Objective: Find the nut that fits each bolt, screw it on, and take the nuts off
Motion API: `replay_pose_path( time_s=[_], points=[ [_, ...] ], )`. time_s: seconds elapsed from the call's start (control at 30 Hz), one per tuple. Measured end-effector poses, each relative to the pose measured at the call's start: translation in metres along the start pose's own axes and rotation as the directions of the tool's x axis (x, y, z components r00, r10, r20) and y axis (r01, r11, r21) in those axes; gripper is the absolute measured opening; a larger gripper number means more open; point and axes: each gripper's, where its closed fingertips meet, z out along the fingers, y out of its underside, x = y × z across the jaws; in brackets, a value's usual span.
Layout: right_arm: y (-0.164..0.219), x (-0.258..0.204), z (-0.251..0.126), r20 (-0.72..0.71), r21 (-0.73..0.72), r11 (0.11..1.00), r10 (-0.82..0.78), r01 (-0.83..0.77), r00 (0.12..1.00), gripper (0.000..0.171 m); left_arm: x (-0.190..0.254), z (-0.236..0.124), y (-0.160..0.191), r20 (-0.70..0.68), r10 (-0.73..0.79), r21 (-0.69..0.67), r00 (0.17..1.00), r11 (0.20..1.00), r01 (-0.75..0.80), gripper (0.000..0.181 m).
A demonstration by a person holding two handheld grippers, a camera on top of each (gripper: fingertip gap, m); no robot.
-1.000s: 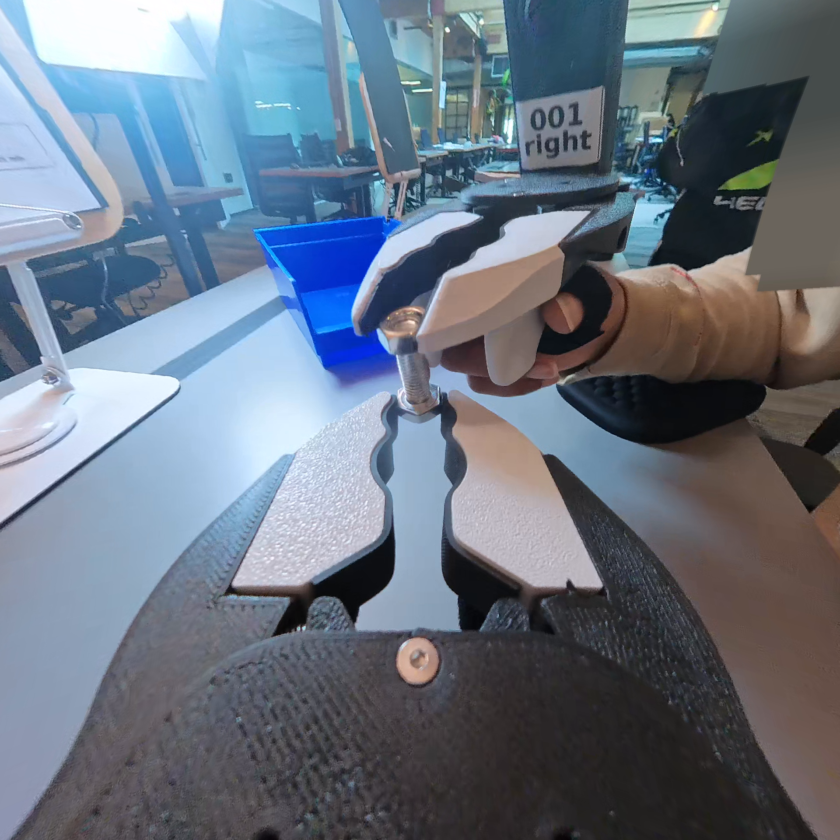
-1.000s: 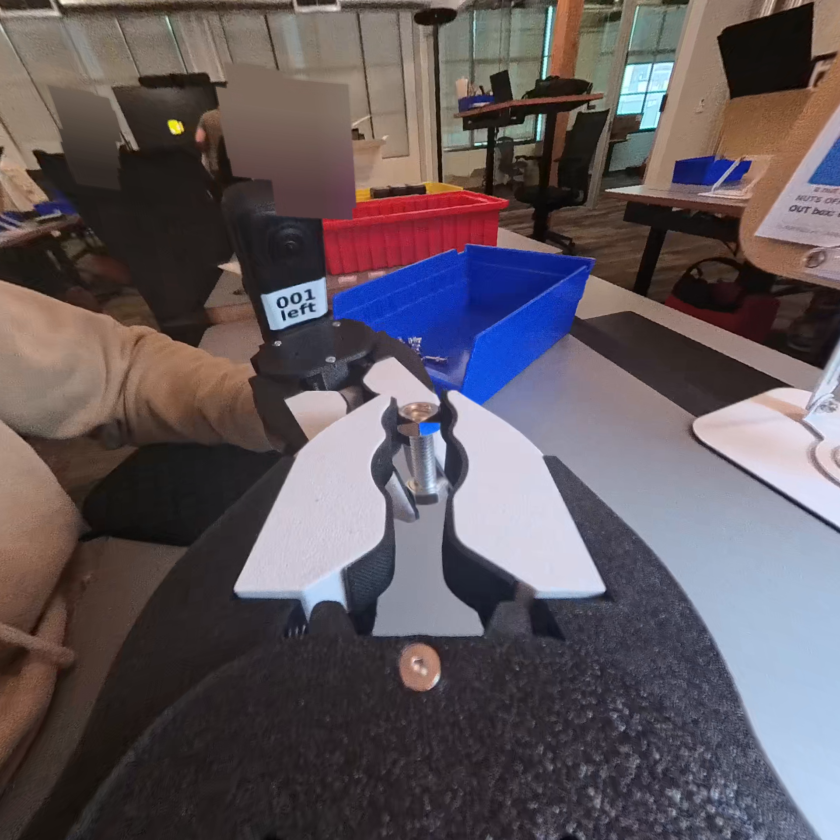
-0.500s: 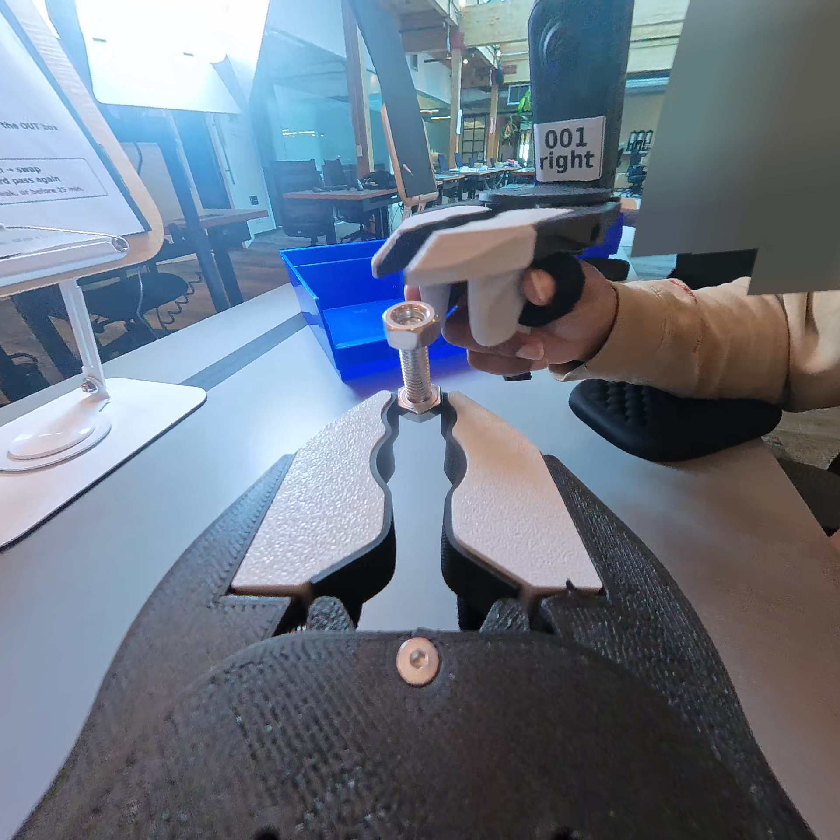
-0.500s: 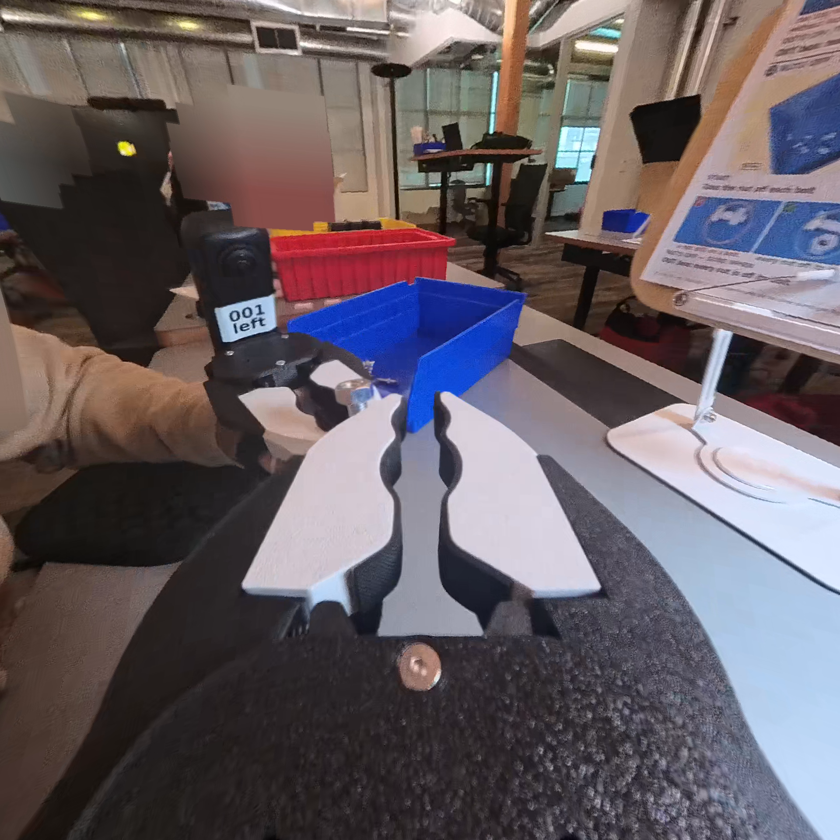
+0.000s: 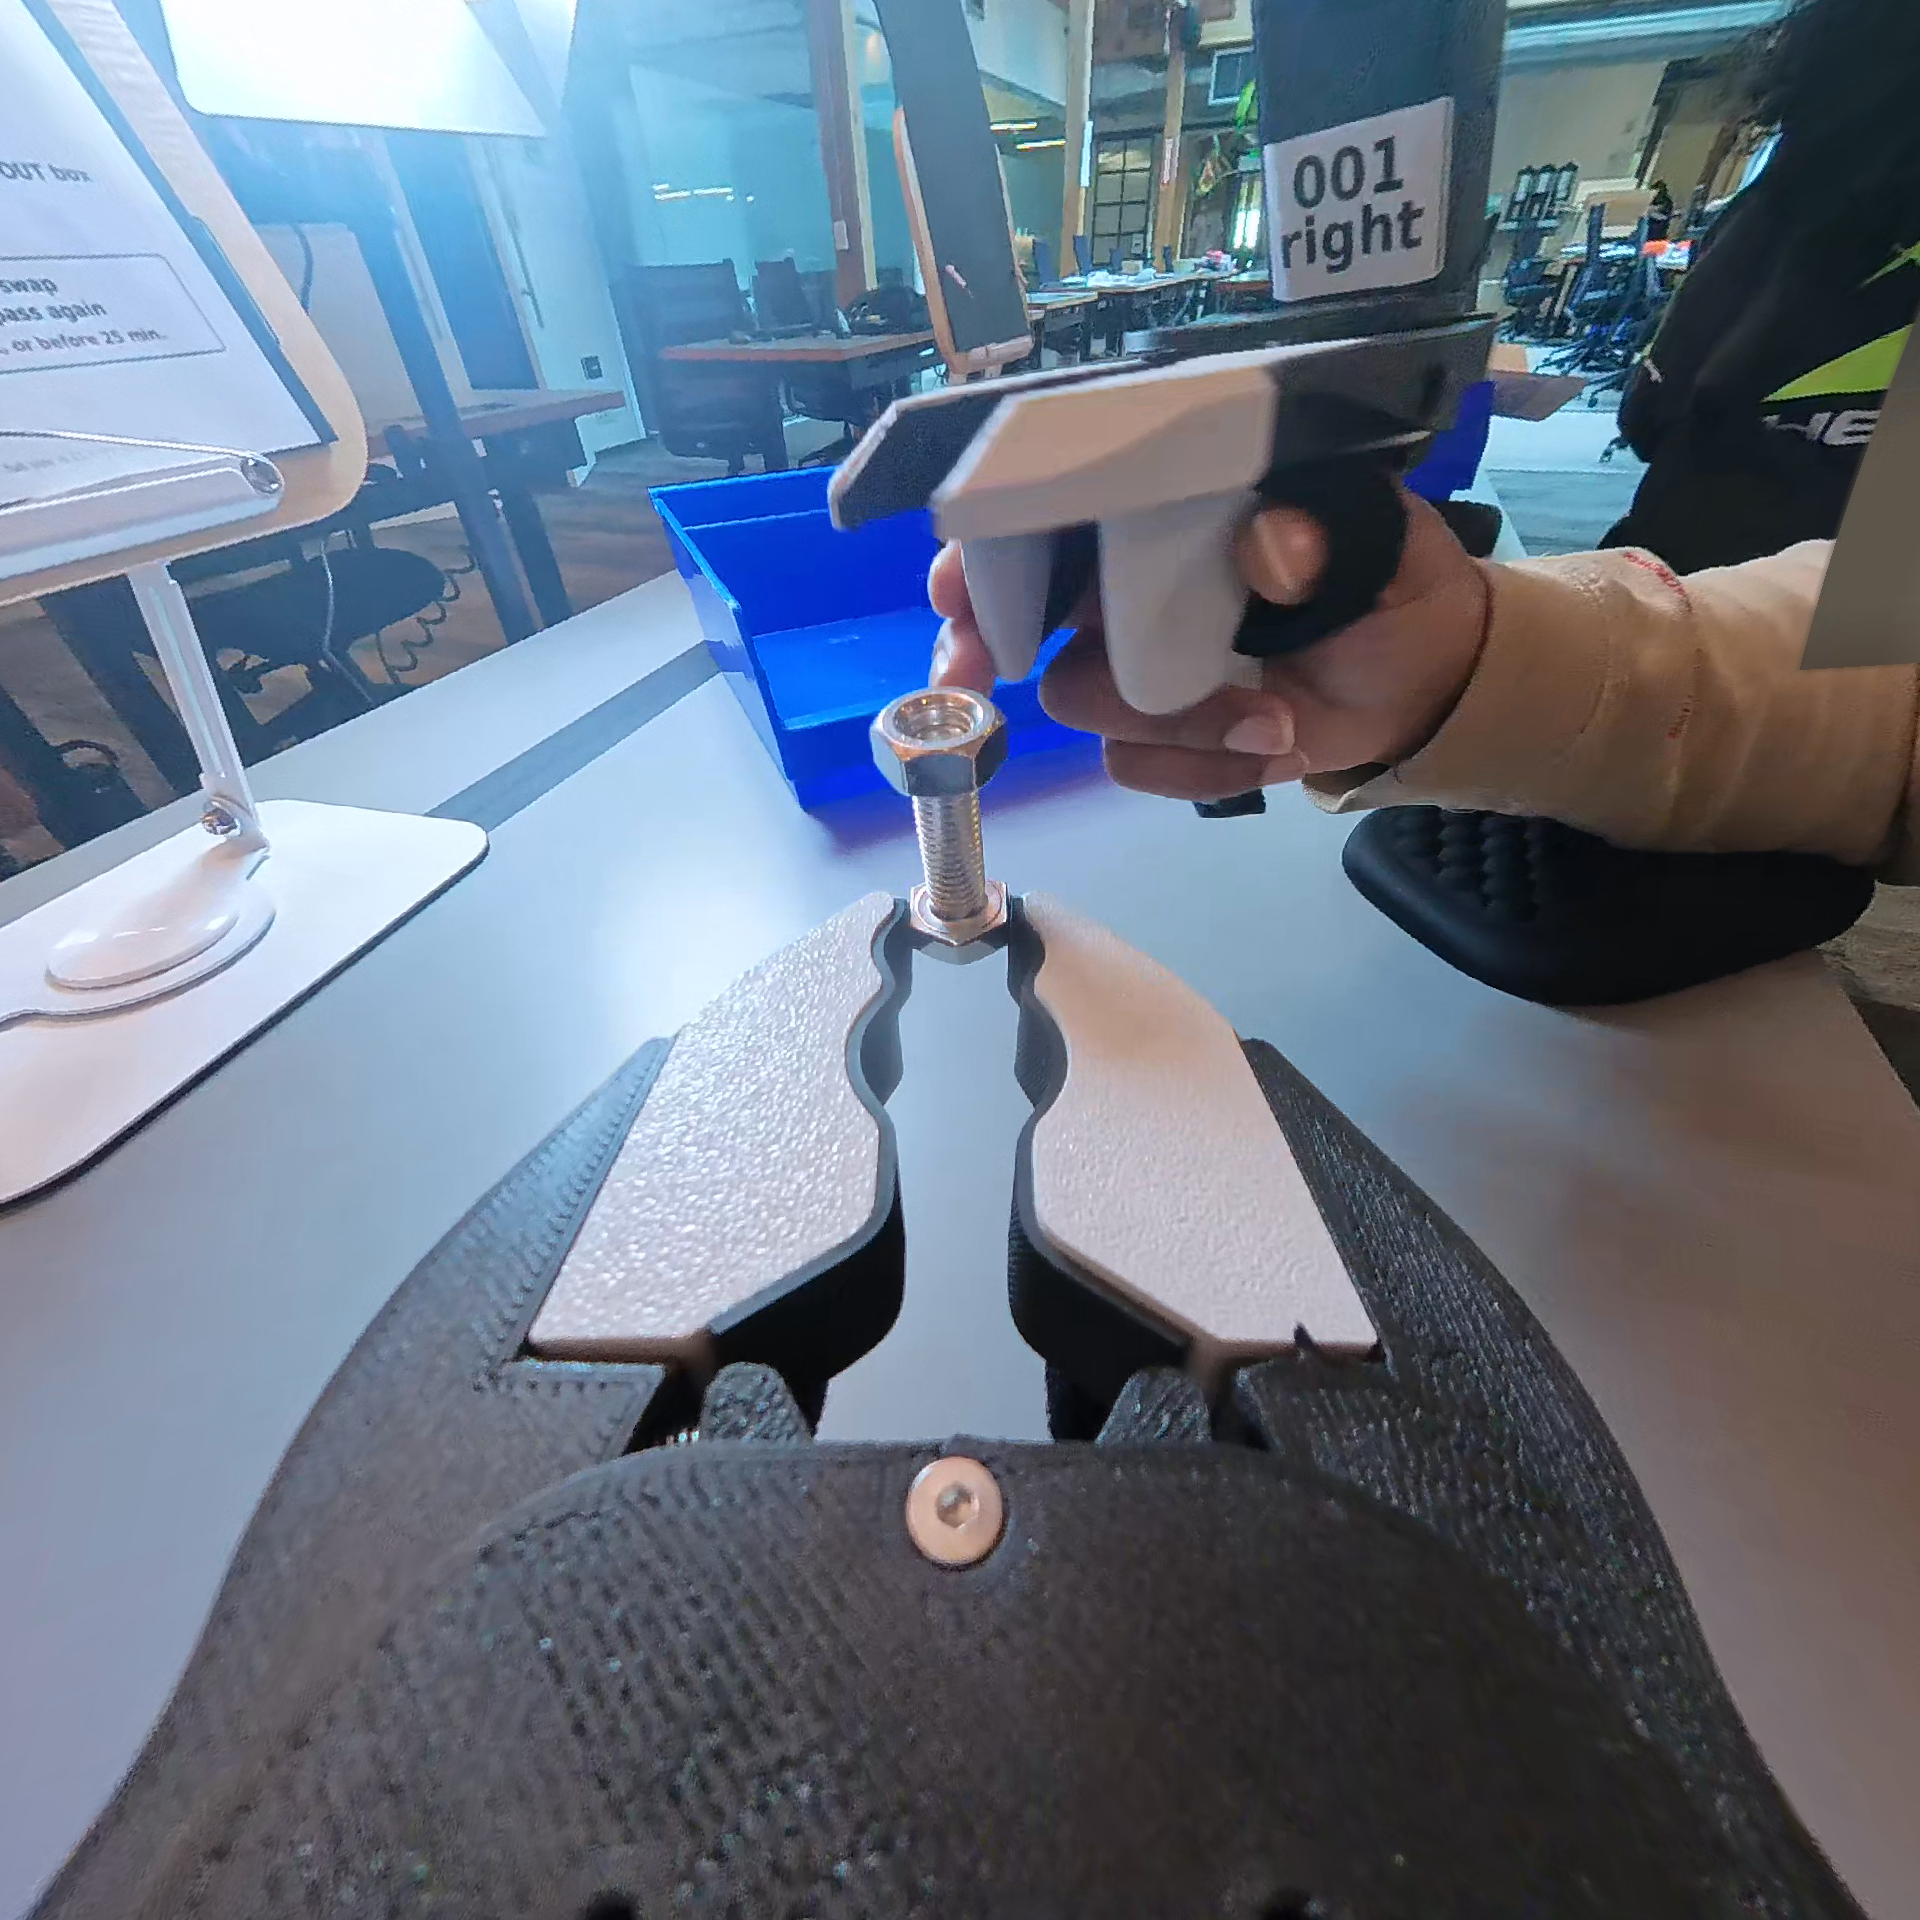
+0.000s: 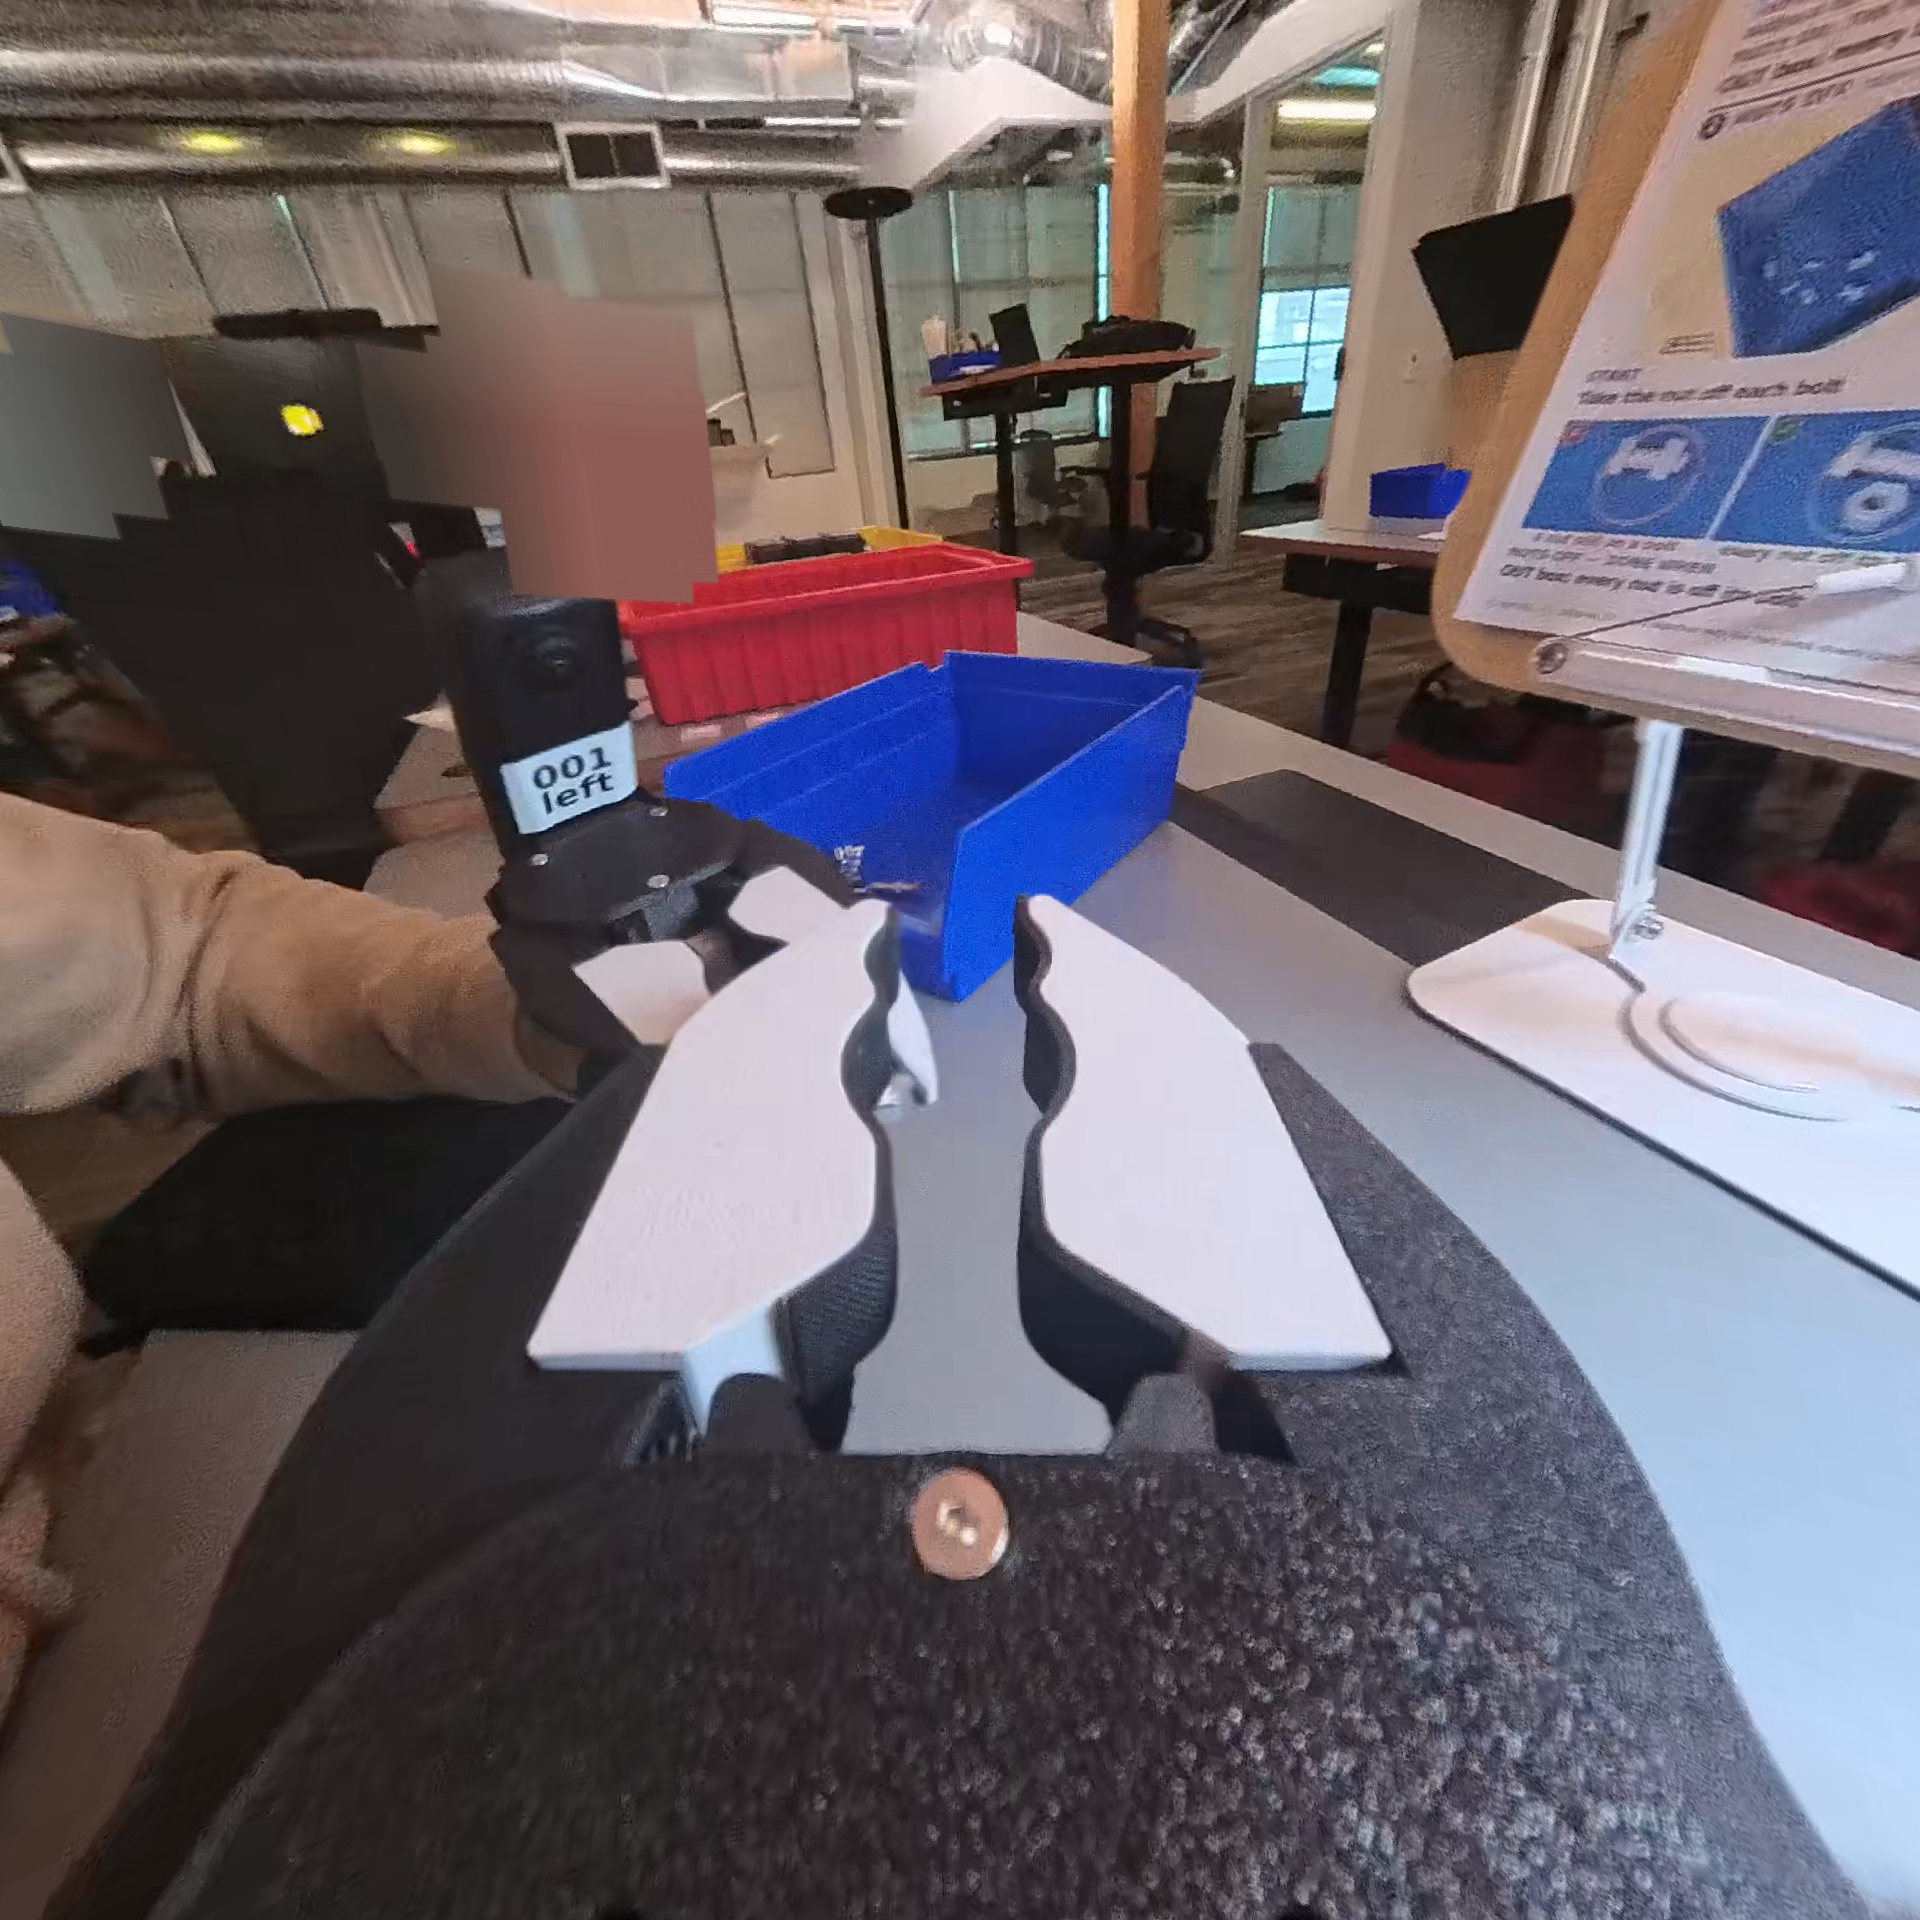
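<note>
- The left gripper point(image 5: 958, 928) clamps the head of a bolt point(image 5: 954, 862) at its fingertips, the threaded shank standing nearly upright above the grey table point(image 5: 416, 1091).
- A nut point(image 5: 938, 745) sits at the very top of the shank — at most a turn or two on, by the look of it, with bare thread showing all the way down to the head.
- The right gripper point(image 6: 951, 914) hangs up and to the right of the nut in the left wrist view, clear of it; its fingers point(image 5: 1101, 457) stand apart and hold nothing.
- From the right wrist view the bolt itself is hidden behind that gripper's own left finger; only the left gripper's white fingertips point(image 6: 914, 1039) show in the gap.
- The coming move turns on one relation: the bolt's long axis is close to vertical, so the nut spins about that line, and the right gripper — the nearer free tool — would have to come down and to the left to straddle the nut's flats.
- Whether the next step runs the nut farther down or takes it off cannot be told from these views; either way the left hand's job is to hold the bolt steady.
- A blue bin point(image 5: 831, 613) lies on the table just beyond the bolt, a few small metal parts in it; a white stand point(image 5: 208, 935) sits to the left.
</note>
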Motion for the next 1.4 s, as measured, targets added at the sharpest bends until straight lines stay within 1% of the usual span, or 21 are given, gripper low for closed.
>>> replay_pose_path(
  time_s=[0.07, 0.17, 0.2, 0.23, 0.27, 0.3, 0.43, 0.5, 0.57, 0.6, 0.63, 0.67, 0.7, 0.9, 1.0, 1.07, 1.1, 1.13, 1.2, 1.33, 1.4],
  points=[
    [0.012, -0.015, 0.009, 0.051, -0.055, 0.998, -0.036, 0.039, 0.998, 0.034, 0.000, 0.001, 0.003, 0.004, 0.007, -0.019, 1.000, 1.000, -0.007, 0.018],
    [0.021, -0.012, 0.013, 0.025, -0.100, 0.992, -0.070, 0.072, 0.997, 0.033, 0.001, 0.001, 0.004, 0.011, 0.014, -0.029, 1.000, 0.999, -0.014, 0.018],
    [0.019, -0.006, 0.010, 0.013, -0.090, 0.995, -0.052, 0.053, 0.999, 0.031, -0.001, 0.001, 0.003, 0.016, 0.009, -0.026, 1.000, 1.000, -0.009, 0.018],
    [0.016, 0.003, 0.006, -0.028, -0.076, 0.997, -0.025, 0.023, 0.999, 0.018, -0.003, 0.000, 0.002, 0.021, -0.003, -0.015, 1.000, 1.000, 0.003, 0.018],
    [0.011, 0.013, 0.002, -0.077, -0.048, 0.999, -0.010, 0.006, 0.997, 0.011, -0.005, -0.001, 0.001, 0.023, -0.006, -0.008, 1.000, 1.000, 0.006, 0.018],
    [0.009, 0.016, -0.001, -0.080, -0.040, 0.999, -0.006, 0.003, 0.997, 0.011, -0.006, -0.002, 0.001, 0.028, -0.002, -0.009, 1.000, 1.000, 0.002, 0.018],
    [0.016, -0.009, 0.008, 0.027, -0.074, 0.997, -0.030, 0.032, 0.999, 0.031, -0.004, 0.001, 0.004, 0.024, 0.005, -0.027, 1.000, 1.000, -0.005, 0.018],
    [0.022, -0.014, 0.013, 0.031, -0.101, 0.993, -0.050, 0.053, 0.998, 0.033, -0.003, 0.001, 0.005, 0.023, 0.010, -0.034, 1.000, 0.999, -0.009, 0.018],
    [0.022, -0.002, 0.011, -0.022, -0.107, 0.992, -0.062, 0.060, 0.998, 0.028, -0.005, 0.000, 0.005, 0.035, 0.011, -0.036, 0.999, 0.999, -0.010, 0.018],
    [0.018, 0.010, 0.006, -0.079, -0.092, 0.995, -0.045, 0.038, 0.996, 0.008, -0.007, -0.001, 0.004, 0.035, -0.001, -0.024, 0.999, 1.000, 0.002, 0.018],
    [0.012, 0.020, 0.001, -0.122, -0.056, 0.998, -0.026, 0.019, 0.992, 0.005, -0.008, -0.002, 0.002, 0.036, -0.009, -0.014, 0.999, 1.000, 0.010, 0.018],
    [0.010, 0.023, -0.003, -0.120, -0.045, 0.999, -0.002, -0.004, 0.993, 0.007, -0.009, -0.002, 0.002, 0.042, -0.004, -0.018, 0.999, 1.000, 0.004, 0.018],
    [0.009, 0.022, -0.004, -0.103, -0.050, 0.999, 0.013, -0.018, 0.995, 0.013, -0.009, -0.002, 0.003, 0.046, 0.001, -0.024, 0.999, 1.000, 0.001, 0.018],
    [0.023, -0.013, 0.012, 0.016, -0.132, 0.990, -0.050, 0.052, 0.999, 0.031, -0.009, 0.001, 0.011, 0.049, 0.005, -0.065, 0.999, 0.998, -0.002, 0.018],
    [0.026, -0.004, 0.014, -0.040, -0.148, 0.986, -0.086, 0.079, 0.996, 0.029, -0.007, 0.002, 0.010, 0.047, 0.007, -0.064, 0.999, 0.998, -0.004, 0.018],
    [0.022, 0.007, 0.008, -0.072, -0.132, 0.991, -0.040, 0.031, 0.997, 0.028, -0.011, 0.000, 0.007, 0.051, -0.019, -0.045, 0.999, 0.999, 0.021, 0.018],
    [0.019, 0.013, 0.006, -0.105, -0.110, 0.994, -0.027, 0.015, 0.994, 0.016, -0.012, -0.001, 0.006, 0.053, -0.021, -0.039, 0.998, 0.999, 0.023, 0.018],
    [0.016, 0.016, 0.004, -0.120, -0.093, 0.995, -0.029, 0.018, 0.992, 0.015, -0.012, -0.002, 0.005, 0.056, -0.015, -0.034, 0.998, 0.999, 0.017, 0.018],
    [0.017, 0.010, 0.005, -0.084, -0.094, 0.995, -0.027, 0.019, 0.996, 0.016, -0.009, -0.001, 0.004, 0.051, -0.010, -0.031, 0.999, 0.999, 0.011, 0.018],
    [0.019, -0.012, 0.013, 0.017, -0.086, 0.996, 0.009, -0.008, 1.000, 0.029, -0.011, -0.003, 0.001, 0.059, -0.009, -0.011, 0.998, 1.000, 0.010, 0.018],
    [0.020, -0.012, 0.015, 0.019, -0.081, 0.996, 0.035, -0.034, 0.999, 0.026, -0.010, -0.004, -0.003, 0.057, -0.006, 0.008, 0.998, 1.000, 0.006, 0.018]
  ],
)
